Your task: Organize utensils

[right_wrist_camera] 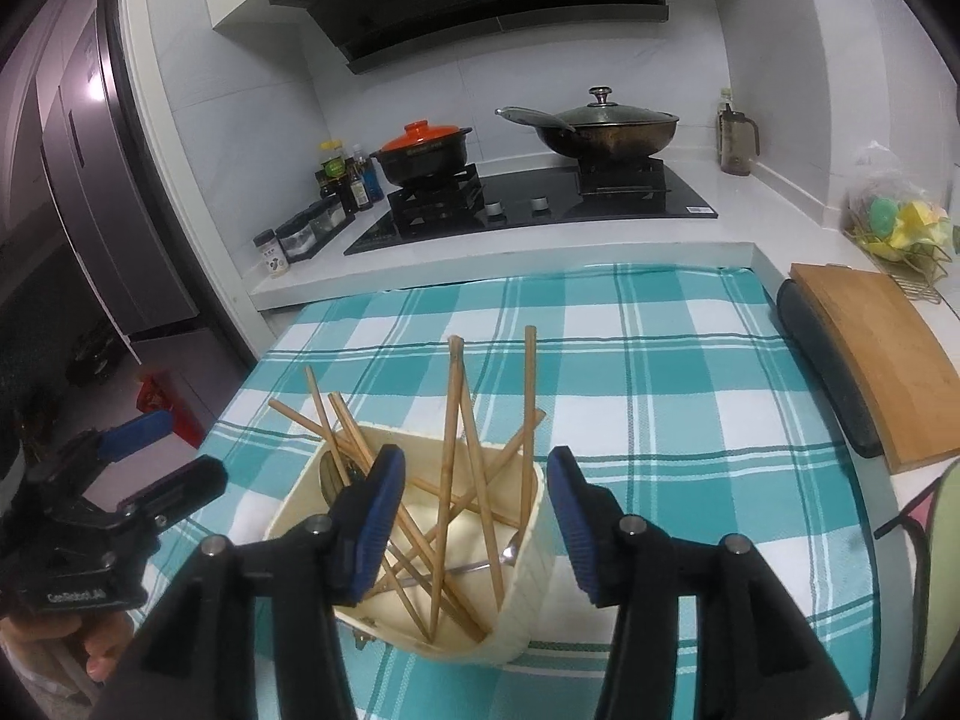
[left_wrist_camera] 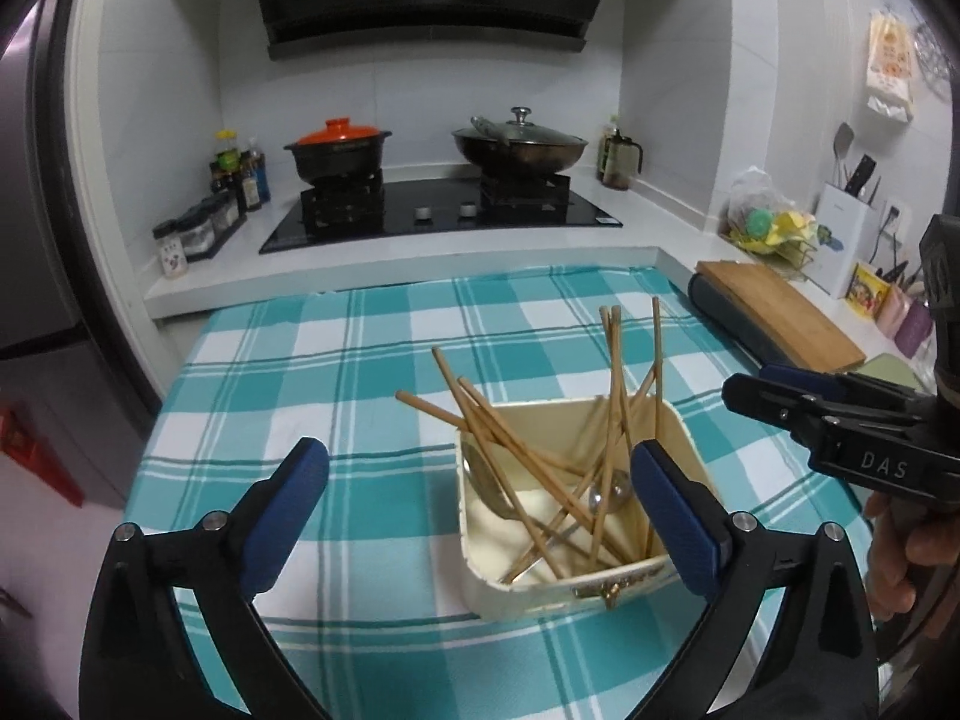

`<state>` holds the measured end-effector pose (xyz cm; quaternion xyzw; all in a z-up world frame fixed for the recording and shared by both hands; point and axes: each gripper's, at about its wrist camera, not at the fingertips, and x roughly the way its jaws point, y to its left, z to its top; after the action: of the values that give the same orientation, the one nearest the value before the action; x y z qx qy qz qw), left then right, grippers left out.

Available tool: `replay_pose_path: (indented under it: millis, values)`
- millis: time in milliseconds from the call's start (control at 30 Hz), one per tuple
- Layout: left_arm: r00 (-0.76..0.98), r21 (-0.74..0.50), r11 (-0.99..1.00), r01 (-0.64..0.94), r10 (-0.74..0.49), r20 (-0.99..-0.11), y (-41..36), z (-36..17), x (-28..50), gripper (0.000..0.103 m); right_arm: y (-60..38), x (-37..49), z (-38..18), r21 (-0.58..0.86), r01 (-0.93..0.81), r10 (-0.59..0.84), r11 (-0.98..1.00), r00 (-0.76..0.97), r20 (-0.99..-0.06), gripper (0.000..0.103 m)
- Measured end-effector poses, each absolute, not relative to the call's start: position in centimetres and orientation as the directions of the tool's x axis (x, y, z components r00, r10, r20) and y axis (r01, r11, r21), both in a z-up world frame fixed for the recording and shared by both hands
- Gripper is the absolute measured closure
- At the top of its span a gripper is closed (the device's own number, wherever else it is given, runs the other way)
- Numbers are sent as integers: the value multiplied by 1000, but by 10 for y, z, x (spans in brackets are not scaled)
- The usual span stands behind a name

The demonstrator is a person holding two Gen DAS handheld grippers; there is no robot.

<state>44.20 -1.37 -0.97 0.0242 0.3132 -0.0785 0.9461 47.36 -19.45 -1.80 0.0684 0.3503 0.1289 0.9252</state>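
A cream utensil box stands on the teal checked cloth. Several wooden chopsticks lean in it, with metal spoons at the bottom. My left gripper is open and empty, just in front of the box, its right finger beside the box's right wall. My right gripper is open and empty, above the box, with the chopsticks between its fingers. The right gripper shows at the right in the left wrist view; the left gripper shows at the left in the right wrist view.
A stove with an orange-lidded pot and a wok is behind the table. Spice jars stand at its left. A wooden cutting board lies at the table's right edge. A fridge is at the left.
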Motion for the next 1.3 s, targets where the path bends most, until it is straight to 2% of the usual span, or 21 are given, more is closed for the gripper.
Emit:
replay_pose_path:
  millis: [200,367,500,600,700,833,1067,1300]
  values:
    - [839,114,991,74,0,-544,-22,-3,390,1,-189,420,-14,165,-193,253,967,749,-612,37]
    - [866,91,996,3,43,-498,-13,5,339,1,-179,363,-1,98,-184,206,978,786,-583,16]
    - [863,82,996,-26,63,-501,-8,6,304,1,-172,322,6,39,-159,153,987,813,-562,11]
    - [853,132,990,-58,118,-509,-11,4,282,1,-168,295,10,6,-127,109,992,828,-549,0]
    - [843,147,988,-51,122,-524,-11,1,264,1,-167,268,12,8,-107,95,994,840,-534,0]
    - [835,111,993,-33,88,-542,-6,0,246,1,-163,241,12,26,-120,115,992,836,-536,0]
    - [824,34,999,-15,32,-566,5,6,229,0,-148,208,22,-30,-156,115,987,835,-539,0]
    - [826,34,999,-18,35,-563,6,13,219,0,-142,196,31,-44,-170,122,984,841,-528,0]
